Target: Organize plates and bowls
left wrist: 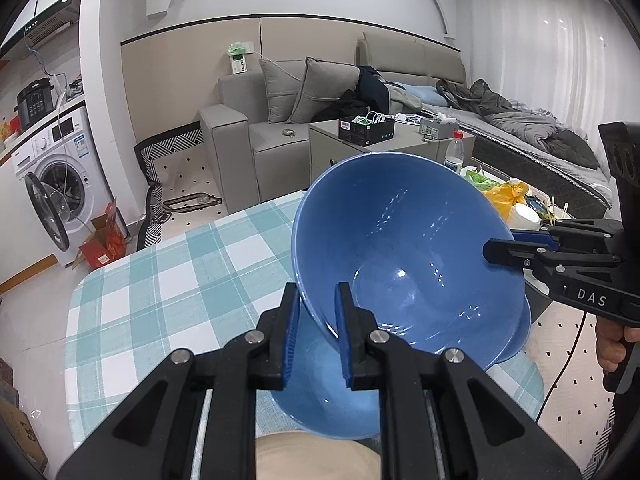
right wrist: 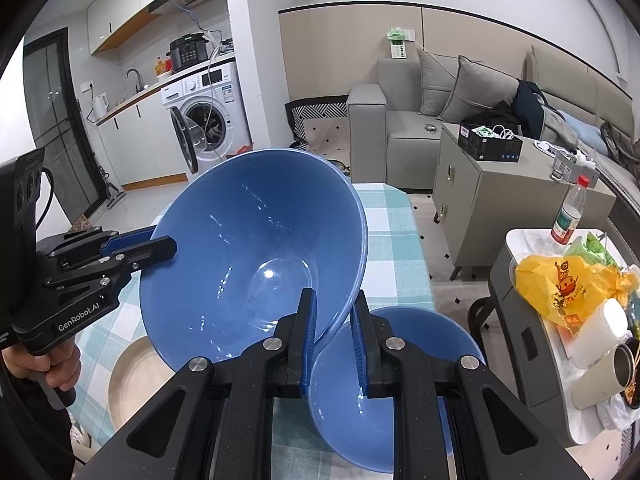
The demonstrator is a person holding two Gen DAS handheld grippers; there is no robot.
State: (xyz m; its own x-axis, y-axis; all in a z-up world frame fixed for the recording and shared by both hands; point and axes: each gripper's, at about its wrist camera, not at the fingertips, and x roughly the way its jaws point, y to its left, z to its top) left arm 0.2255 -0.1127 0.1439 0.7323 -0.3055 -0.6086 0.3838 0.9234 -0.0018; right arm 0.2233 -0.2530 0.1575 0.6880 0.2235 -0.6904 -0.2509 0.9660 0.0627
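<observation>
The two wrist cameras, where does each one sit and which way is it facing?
Left wrist: on the left gripper, looking down its fingers across the checked table toward the sofa; the right gripper and hand show on the right.
Right wrist: on the right gripper, facing the washing machine; the left gripper and hand show on the left.
Shared: the big blue bowl, clamped at opposite rim edges, above a second blue bowl.

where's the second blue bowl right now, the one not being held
The second blue bowl sits on the checked table, low in the right wrist view, just under the lifted blue bowl and right of a beige plate.
</observation>
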